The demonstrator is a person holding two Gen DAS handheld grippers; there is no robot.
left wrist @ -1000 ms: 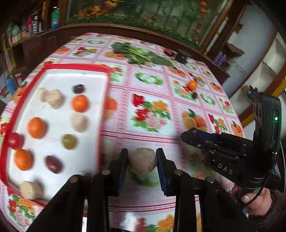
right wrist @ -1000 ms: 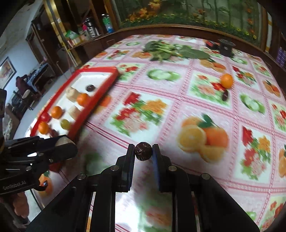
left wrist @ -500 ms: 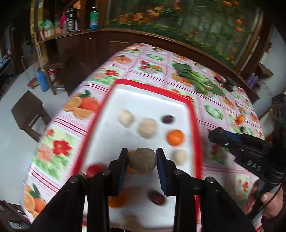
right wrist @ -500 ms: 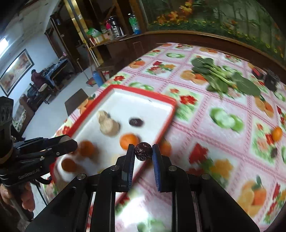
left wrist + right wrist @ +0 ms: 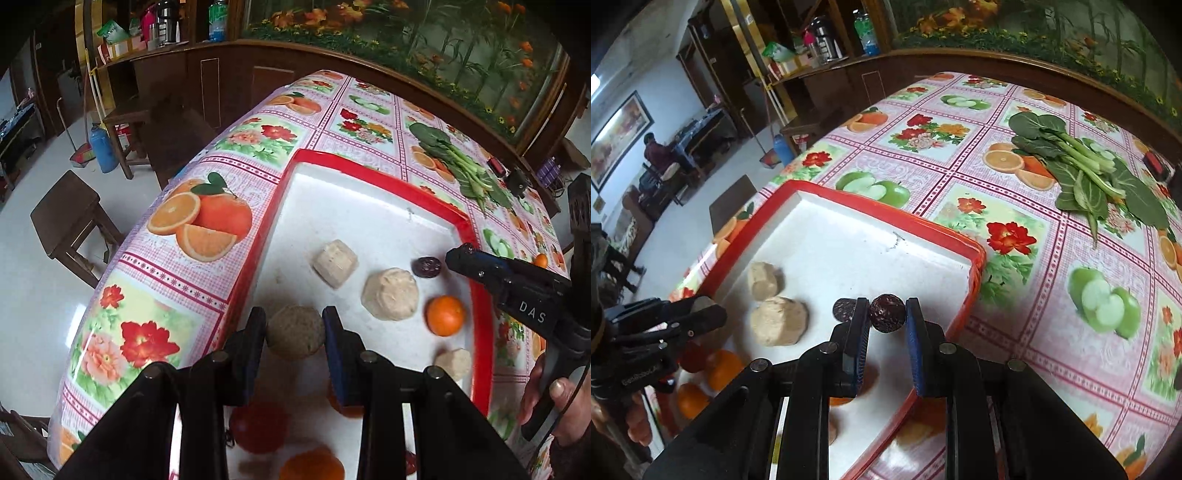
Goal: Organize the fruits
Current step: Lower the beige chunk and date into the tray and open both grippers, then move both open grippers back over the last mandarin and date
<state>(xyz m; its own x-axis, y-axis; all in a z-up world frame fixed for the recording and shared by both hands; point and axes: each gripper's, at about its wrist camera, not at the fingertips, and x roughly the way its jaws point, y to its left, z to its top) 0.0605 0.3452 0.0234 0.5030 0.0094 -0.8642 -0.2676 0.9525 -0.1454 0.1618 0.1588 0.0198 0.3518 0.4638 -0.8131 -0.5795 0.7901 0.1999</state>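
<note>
Now you have swung both grippers from the tablecloth over the red-rimmed tray (image 5: 373, 173): left gripper (image 5: 294, 334) clenched on the brown kiwi-like fruit (image 5: 295, 336), right gripper (image 5: 886, 317) on a dark date (image 5: 886, 317), ready for placing.

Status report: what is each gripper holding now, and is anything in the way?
Left gripper shut on brown fruit, over tray. Right gripper shut on dark date, over tray's right edge. Second date just beside it.
</note>
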